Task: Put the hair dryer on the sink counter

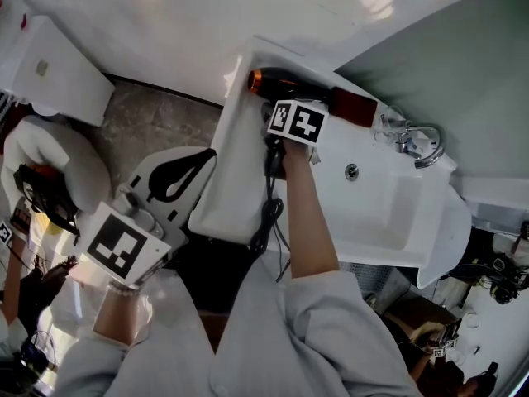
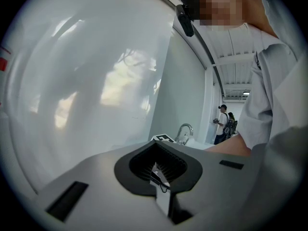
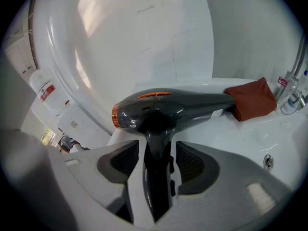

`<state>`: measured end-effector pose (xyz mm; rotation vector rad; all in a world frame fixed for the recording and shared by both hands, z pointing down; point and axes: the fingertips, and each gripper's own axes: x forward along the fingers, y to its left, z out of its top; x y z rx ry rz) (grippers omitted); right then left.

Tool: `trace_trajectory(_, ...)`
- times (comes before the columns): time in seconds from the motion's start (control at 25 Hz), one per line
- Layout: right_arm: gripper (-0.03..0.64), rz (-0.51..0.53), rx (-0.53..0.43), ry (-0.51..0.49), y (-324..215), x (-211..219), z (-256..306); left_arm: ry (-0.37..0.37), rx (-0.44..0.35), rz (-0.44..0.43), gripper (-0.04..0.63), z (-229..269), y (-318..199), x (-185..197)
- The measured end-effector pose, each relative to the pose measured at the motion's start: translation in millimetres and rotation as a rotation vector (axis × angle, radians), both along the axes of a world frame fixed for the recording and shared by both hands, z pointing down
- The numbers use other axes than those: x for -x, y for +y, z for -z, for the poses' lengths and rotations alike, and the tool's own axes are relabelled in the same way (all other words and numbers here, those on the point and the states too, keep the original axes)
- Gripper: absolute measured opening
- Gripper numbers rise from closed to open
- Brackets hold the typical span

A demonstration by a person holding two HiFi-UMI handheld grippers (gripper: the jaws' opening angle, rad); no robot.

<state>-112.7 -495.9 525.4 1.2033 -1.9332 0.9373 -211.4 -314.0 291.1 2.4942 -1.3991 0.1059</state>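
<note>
Nearly all looks done: the hair dryer [image 1: 279, 81] lies on the sink counter [image 1: 235, 160], your right gripper [image 3: 157, 162] spread around its handle without pinching (left gripper [image 2: 161, 170] pressed together, empty).

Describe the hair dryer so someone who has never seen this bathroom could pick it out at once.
Start at the white sink. On its ledge against the wall lies the hair dryer. It is dark grey with an orange end, unlike the red cloth beside it.
</note>
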Motion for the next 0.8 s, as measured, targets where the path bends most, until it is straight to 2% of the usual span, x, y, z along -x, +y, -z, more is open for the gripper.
trace_trajectory(0.16, 0.238, -0.024, -0.037, -0.029, 8, -13, 16, -0.001, -0.037, -0.023, 0.003, 7, -3, -8)
trace_trajectory(0.24, 0.236, -0.041, -0.096, -0.046, 9, -18, 30, 0.002, -0.052, -0.034, 0.003, 10, -3, -11)
trace_trajectory(0.36, 0.23, -0.049, -0.192, -0.092, 9, -20, 61, 0.019, -0.035, -0.03, 0.003, 10, -3, -13)
trace_trajectory(0.44, 0.228, -0.057, -0.243, -0.121, 13, -24, 82, 0.016, -0.058, -0.041, 0.003, 11, -3, -15)
trace_trajectory(0.52, 0.172, -0.067, -0.29, -0.139, 18, -28, 101, 0.02, -0.061, -0.05, 0.003, 12, -3, -18)
trace_trajectory(0.6, 0.151, -0.066, -0.334, -0.154, 25, -31, 118, 0.038, -0.028, -0.051, 0.003, 12, -2, -21)
trace_trajectory(0.68, 0.126, -0.062, -0.372, -0.167, 34, -32, 133, 0.031, -0.051, -0.062, 0.003, 14, -3, -22)
trace_trajectory(0.8, 0.016, -0.07, -0.417, -0.17, 48, -35, 150, 0.018, -0.09, -0.087, 0.003, 16, -4, -21)
